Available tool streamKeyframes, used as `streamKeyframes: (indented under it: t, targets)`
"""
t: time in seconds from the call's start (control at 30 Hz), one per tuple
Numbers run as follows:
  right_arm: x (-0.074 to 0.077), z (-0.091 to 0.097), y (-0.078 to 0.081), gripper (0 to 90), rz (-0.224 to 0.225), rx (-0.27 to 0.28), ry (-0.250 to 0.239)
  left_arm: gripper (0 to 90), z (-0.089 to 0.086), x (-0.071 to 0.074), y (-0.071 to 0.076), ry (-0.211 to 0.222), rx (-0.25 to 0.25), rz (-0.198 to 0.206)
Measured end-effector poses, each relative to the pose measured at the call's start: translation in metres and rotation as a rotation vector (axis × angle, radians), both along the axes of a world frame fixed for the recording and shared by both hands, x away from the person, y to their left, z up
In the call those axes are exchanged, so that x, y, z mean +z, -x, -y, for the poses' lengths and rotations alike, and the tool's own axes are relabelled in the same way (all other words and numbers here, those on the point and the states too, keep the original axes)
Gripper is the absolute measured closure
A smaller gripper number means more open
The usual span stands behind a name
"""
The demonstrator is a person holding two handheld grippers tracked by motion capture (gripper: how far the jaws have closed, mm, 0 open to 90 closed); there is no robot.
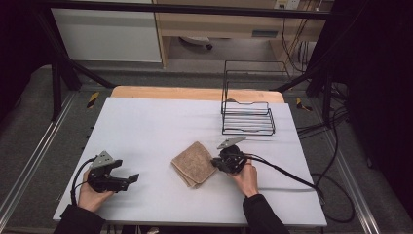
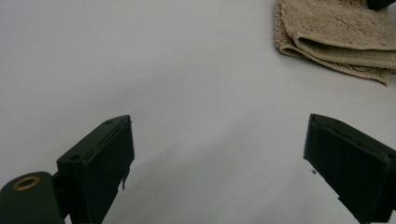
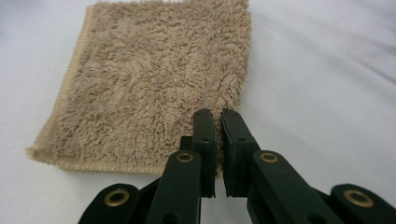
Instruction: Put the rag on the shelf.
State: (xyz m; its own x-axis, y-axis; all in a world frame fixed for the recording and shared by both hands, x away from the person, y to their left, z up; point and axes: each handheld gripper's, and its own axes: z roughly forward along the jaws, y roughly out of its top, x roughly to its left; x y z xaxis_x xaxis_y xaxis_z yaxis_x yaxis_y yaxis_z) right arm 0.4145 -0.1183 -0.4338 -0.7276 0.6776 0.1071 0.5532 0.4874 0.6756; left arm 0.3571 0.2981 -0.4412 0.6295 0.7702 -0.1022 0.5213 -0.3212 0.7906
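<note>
One wire rack (image 1: pixel 247 117) stands behind the towel (image 1: pixel 194 164).

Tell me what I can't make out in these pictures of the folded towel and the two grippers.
- Right gripper view: its jaws stand nearly together at the towel edge; whether cloth is pinched between them is hidden by the jaws themselves.
- High view: the right gripper covers the towel's near corner; the layers are too small to count.
- Left gripper view: the towel is cut off by the top and right edges.

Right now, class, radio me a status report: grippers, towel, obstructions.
Left gripper open, idle. Right gripper shut at folded towel's edge. Wire rack clear.
</note>
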Motion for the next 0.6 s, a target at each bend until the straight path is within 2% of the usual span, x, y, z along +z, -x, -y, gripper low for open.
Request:
streamKeyframes:
  t: [0.17,0.43,0.5,0.6]
  targets:
    - [0.002,0.006,0.016,85.6,-0.037,-0.053,-0.035,8.1,0.001,0.0,0.0,0.001,0.001,-0.001]
    - [-0.001,0.014,0.044,85.4,-0.046,-0.12,-0.044,8.1,0.001,0.001,0.0,0.005,0.001,0.0]
    - [-0.003,0.019,0.051,85.4,-0.056,-0.134,-0.067,8.1,0.002,0.001,0.0,0.005,0.001,-0.001]
    - [-0.006,0.021,0.056,84.9,-0.057,-0.147,-0.069,8.1,0.002,0.001,0.0,0.005,0.002,-0.003]
